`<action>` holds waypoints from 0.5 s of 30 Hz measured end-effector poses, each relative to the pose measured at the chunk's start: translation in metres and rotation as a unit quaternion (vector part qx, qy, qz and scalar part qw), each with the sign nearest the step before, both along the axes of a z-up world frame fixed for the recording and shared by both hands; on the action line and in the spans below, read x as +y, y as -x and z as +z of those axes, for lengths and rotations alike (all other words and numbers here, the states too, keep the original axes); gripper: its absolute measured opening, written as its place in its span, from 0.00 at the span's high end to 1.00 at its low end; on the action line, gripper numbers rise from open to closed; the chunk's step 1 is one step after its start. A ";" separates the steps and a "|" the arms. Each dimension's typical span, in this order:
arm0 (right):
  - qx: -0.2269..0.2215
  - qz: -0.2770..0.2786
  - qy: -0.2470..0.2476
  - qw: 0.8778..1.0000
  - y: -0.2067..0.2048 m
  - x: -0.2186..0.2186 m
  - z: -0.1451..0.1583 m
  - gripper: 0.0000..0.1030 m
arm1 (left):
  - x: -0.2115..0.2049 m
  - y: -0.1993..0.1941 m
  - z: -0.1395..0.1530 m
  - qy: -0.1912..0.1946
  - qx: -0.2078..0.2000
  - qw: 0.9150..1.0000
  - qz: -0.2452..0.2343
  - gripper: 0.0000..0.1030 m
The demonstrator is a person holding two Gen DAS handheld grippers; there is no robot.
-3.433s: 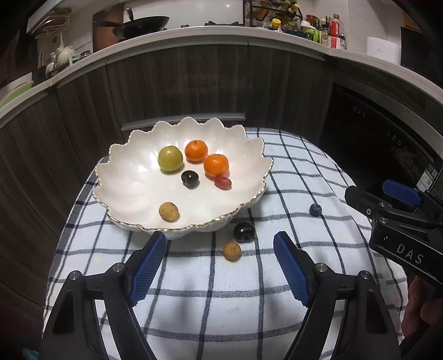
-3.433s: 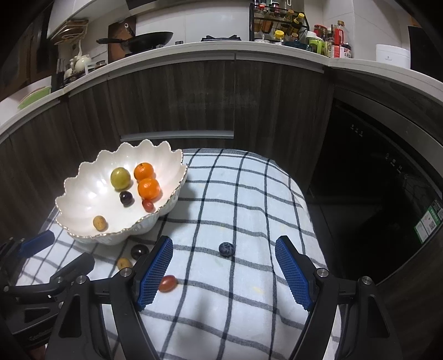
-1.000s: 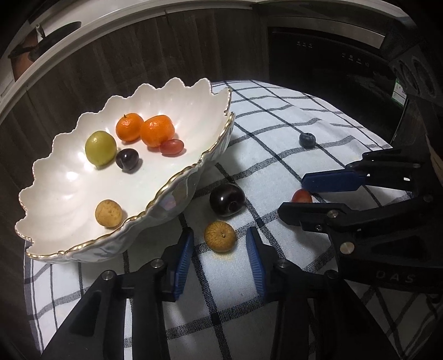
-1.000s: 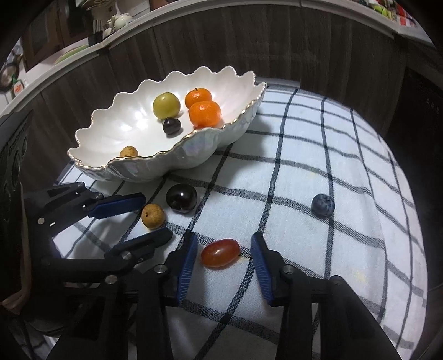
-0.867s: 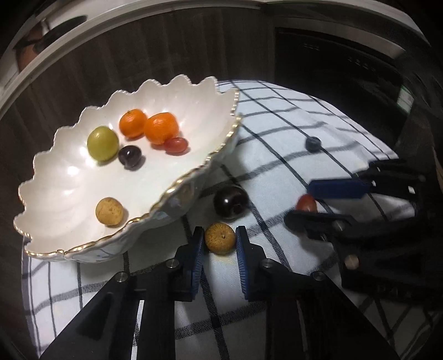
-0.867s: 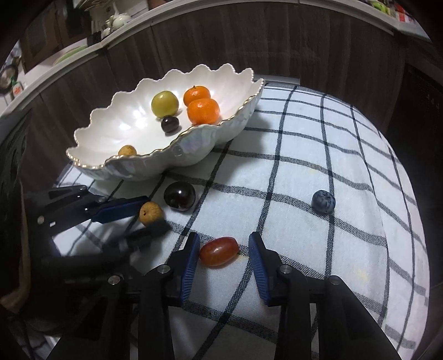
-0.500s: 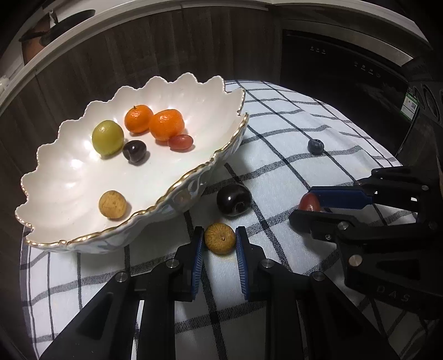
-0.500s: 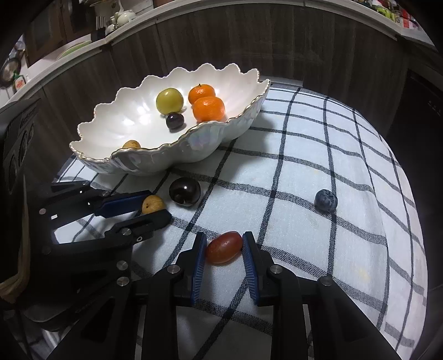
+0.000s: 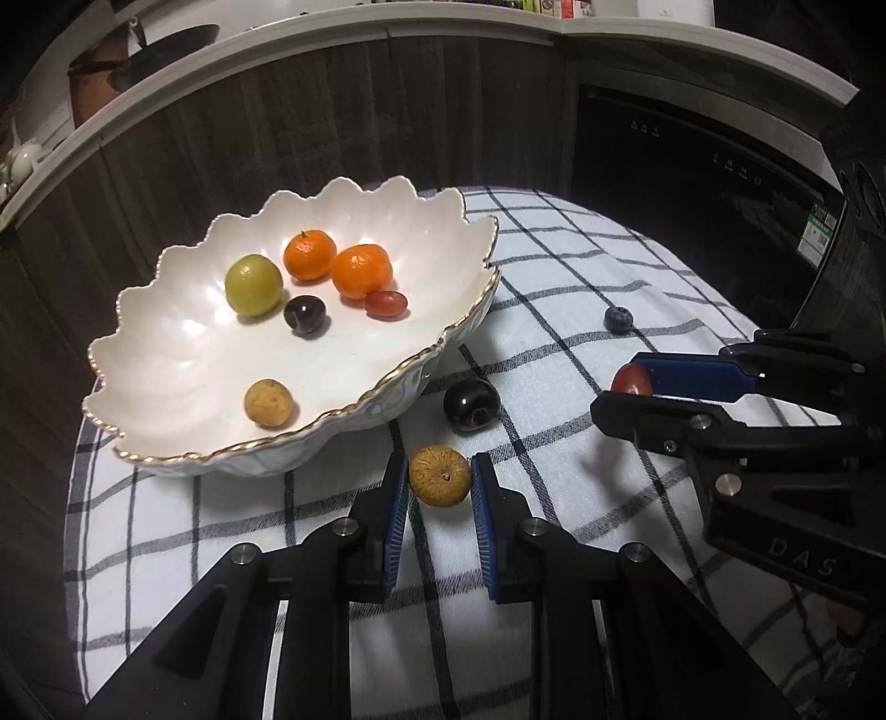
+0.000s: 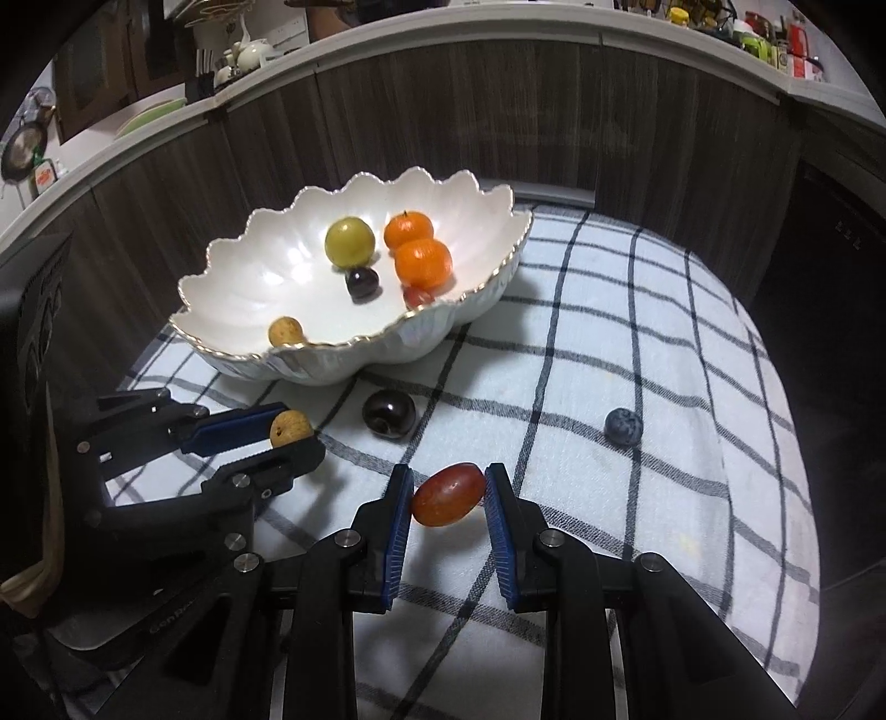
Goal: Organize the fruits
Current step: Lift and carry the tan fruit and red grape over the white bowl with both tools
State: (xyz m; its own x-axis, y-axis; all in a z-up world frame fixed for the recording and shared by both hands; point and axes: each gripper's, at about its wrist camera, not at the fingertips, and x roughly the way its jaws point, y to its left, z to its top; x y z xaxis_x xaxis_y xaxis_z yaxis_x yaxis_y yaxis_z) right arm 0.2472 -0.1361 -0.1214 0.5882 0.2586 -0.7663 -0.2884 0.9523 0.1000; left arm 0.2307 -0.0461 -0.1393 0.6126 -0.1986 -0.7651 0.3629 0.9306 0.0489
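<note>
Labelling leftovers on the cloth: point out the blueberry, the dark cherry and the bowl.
blueberry (image 10: 623, 426), right wrist view, centre of the berry.
dark cherry (image 10: 389, 414), right wrist view, its glossy top.
bowl (image 9: 166, 343), left wrist view, bare inner wall.

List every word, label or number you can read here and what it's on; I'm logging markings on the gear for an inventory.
"DAS": raised letters on the black body of the right gripper, seen from the left wrist view.
Raised lettering on the left gripper body, in the right wrist view: too dim to read.
Green and white sticker on the dark appliance: too small.
White symbols on the appliance panel: too small.
Bottle labels on the counter: blurred.
</note>
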 end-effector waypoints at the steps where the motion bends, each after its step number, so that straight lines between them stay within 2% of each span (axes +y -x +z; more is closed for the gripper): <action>1: -0.002 0.000 0.000 1.000 0.002 0.000 0.003 0.73 | 0.001 0.002 0.003 0.000 -0.002 1.000 0.002 0.77; 15: -0.037 -0.001 -0.008 0.999 0.020 0.014 0.041 0.73 | 0.021 0.022 0.036 0.016 -0.017 0.999 0.036 0.78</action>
